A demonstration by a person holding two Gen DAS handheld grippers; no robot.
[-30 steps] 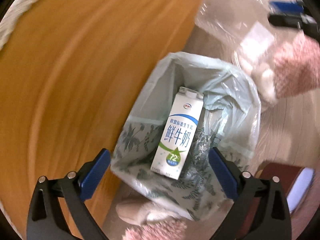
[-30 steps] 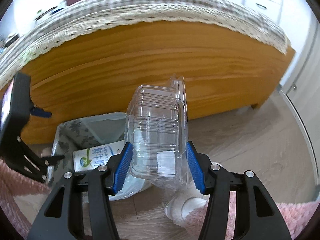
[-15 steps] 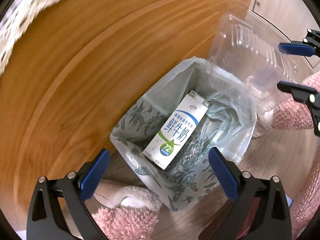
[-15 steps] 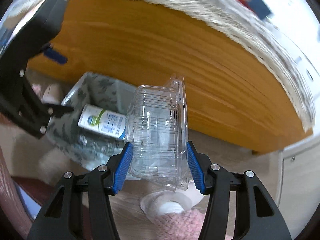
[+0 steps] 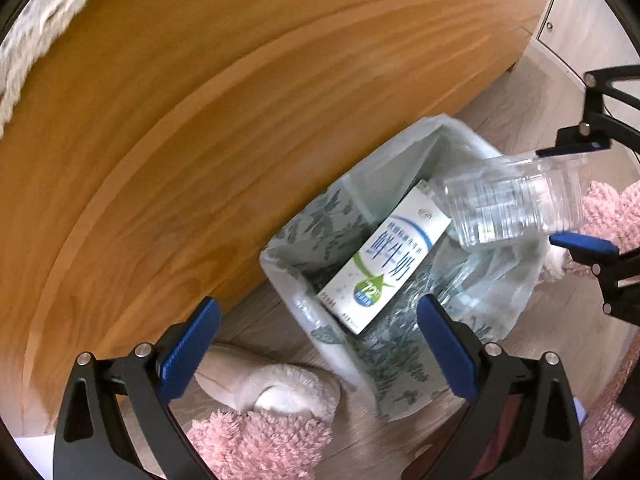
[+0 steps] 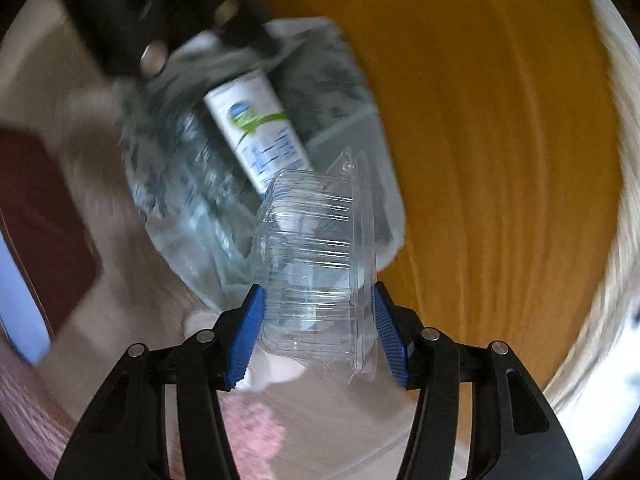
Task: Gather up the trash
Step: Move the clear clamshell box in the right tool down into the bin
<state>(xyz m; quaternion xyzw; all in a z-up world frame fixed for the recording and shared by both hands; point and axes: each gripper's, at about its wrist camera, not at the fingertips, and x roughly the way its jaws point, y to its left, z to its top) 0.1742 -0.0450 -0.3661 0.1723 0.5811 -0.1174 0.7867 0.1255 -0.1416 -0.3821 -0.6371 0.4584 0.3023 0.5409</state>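
Observation:
A small trash bin (image 5: 296,296) lined with a leaf-patterned plastic bag stands on the floor against a wooden bed frame. Inside it lies a white milk carton (image 5: 384,260) with blue and green print. My right gripper (image 6: 316,332) is shut on a clear plastic clamshell box (image 6: 316,264), which hangs over the bin's rim; in the left wrist view that box (image 5: 516,204) sits at the bin's right edge. The milk carton (image 6: 256,128) shows blurred beyond it. My left gripper (image 5: 316,344) is open with nothing between its fingers, hovering above the bin's near side.
The wooden bed side (image 5: 200,120) curves along the left, with a knitted blanket edge (image 5: 24,52) on top. A person's feet in fluffy pink and white slippers (image 5: 272,416) stand beside the bin. A dark red object (image 6: 44,216) lies on the pale wood floor (image 5: 532,92).
The right gripper rolled and brought the clamshell box down toward the bin's mouth. The left gripper's view has rolled and shifted, so the bin now sits lower right.

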